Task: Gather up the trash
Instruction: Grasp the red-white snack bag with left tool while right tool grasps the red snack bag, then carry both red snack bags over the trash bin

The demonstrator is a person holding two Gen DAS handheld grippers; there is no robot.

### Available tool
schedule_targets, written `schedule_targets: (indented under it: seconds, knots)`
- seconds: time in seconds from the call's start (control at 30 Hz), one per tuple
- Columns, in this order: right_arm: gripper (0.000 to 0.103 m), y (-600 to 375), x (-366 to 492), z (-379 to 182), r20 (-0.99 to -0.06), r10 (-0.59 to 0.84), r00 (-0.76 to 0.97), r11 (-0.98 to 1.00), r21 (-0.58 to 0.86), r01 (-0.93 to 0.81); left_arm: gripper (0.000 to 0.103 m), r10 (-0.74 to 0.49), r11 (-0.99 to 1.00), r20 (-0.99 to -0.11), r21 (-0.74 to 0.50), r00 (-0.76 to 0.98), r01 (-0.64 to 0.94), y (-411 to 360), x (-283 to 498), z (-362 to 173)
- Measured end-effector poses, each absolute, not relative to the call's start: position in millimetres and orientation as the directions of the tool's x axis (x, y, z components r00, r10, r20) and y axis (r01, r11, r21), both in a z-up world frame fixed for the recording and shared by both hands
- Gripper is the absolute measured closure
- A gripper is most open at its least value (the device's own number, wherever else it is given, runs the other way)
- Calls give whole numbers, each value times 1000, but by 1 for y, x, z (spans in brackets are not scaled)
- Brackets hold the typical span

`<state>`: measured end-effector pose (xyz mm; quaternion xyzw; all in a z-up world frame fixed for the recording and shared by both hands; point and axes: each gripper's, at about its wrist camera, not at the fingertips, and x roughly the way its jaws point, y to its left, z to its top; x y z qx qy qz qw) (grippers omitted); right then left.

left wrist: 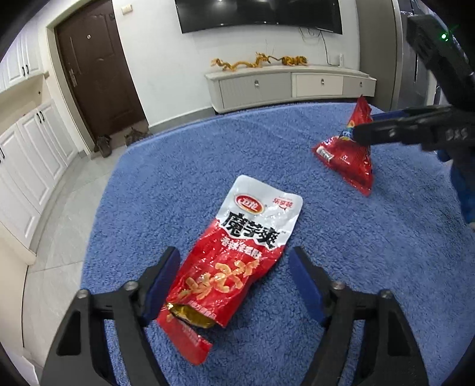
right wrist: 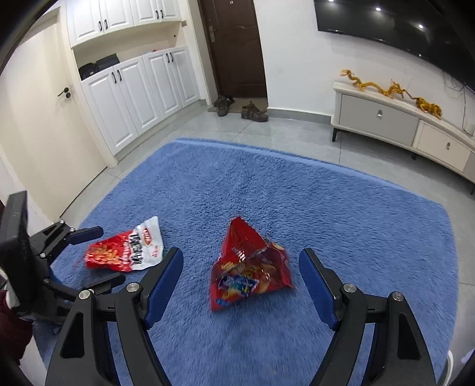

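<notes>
A torn red and white snack wrapper [left wrist: 237, 255] lies flat on the blue rug [left wrist: 207, 154]. My left gripper [left wrist: 234, 264] is open, its two blue pads either side of the wrapper's lower half. A crumpled red chip bag [right wrist: 249, 267] stands on the rug [right wrist: 356, 225] further right. My right gripper [right wrist: 242, 261] is open, its fingers either side of the chip bag. In the left wrist view the chip bag [left wrist: 350, 154] shows at the upper right with the right gripper [left wrist: 365, 127] around it. In the right wrist view the wrapper [right wrist: 127, 251] and left gripper [right wrist: 102, 254] show at the left.
The rug lies on a grey tiled floor [right wrist: 297, 133]. A low TV cabinet [right wrist: 400, 127] stands along the far wall under a wall TV [left wrist: 258, 12]. White cupboards [right wrist: 139, 89] and a brown door [right wrist: 234, 47] with shoes [right wrist: 252, 112] in front are at the far left.
</notes>
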<state>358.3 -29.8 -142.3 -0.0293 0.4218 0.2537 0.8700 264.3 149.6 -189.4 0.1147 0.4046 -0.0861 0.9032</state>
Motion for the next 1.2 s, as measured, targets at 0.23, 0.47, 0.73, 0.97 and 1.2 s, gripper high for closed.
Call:
schedule_targets:
  seconds: [0.23,0.47,0.73,0.97,1.2]
  knots:
    - [50,-24,368,-167,-769,417,485,868,180,-462,71,-80,945,-769,143,634,293,139,263,-193]
    - [77,-44,358,-165,-755,455,472,858,232,-458,93,-84,942,-766,149,638,302,119,254,-190]
    - [79,-68,316,-153,-737,476,480,850,246,-465,94,-240,956,-748,-72,619,284,128,221,-169]
    - [79,-98,266,-138,-710,488,508,853,263,-451,94,-296,944,-710,-114,639,310,112,180,-141]
    - [79,-138,213,-118,-681,478,555,867,264,-422,94,-323,933,-683,-116,655,340,87,140,-119]
